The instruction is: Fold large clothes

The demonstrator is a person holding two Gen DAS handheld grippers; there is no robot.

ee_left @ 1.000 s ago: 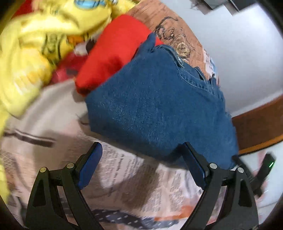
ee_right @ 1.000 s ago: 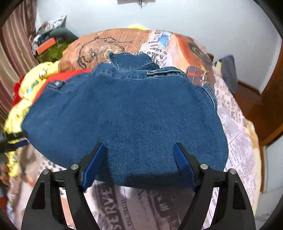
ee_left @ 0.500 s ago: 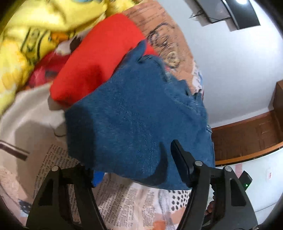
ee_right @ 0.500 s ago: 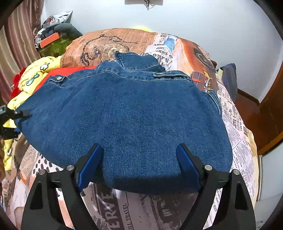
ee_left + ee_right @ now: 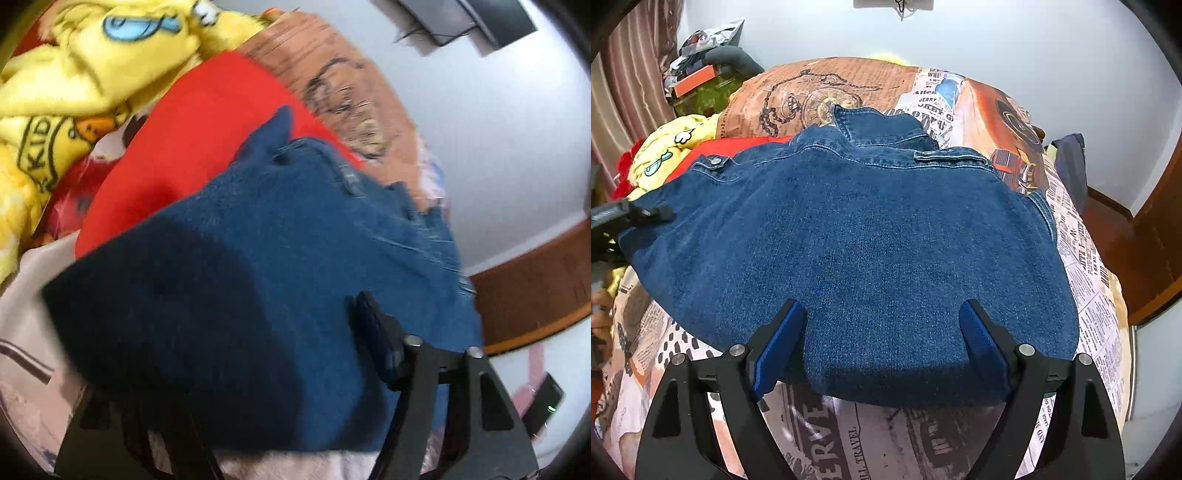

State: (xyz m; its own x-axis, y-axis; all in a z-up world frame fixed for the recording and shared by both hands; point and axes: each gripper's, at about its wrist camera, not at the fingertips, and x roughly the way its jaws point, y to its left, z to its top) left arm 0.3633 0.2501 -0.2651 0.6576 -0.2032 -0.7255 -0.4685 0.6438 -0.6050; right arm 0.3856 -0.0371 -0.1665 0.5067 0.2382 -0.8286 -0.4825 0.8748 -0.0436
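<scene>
A blue denim jacket lies spread on the bed with its collar at the far side. My right gripper is open, its blue pads either side of the near hem and nothing pinched between them. In the left wrist view the jacket's left corner fills the frame. My left gripper is closing around that corner: one finger lies on top of the denim and the other is hidden beneath it. In the right wrist view, the left gripper's top finger rests on the jacket's left edge.
A red garment and a yellow cartoon blanket are piled left of the jacket. The newspaper-print bedsheet shows at the front. A brown printed pillow lies behind the collar. Wooden furniture stands to the right.
My left gripper has slid onto the jacket's left corner and its jaws have narrowed, one finger now under the denim. The right gripper has stayed at the near hem.
</scene>
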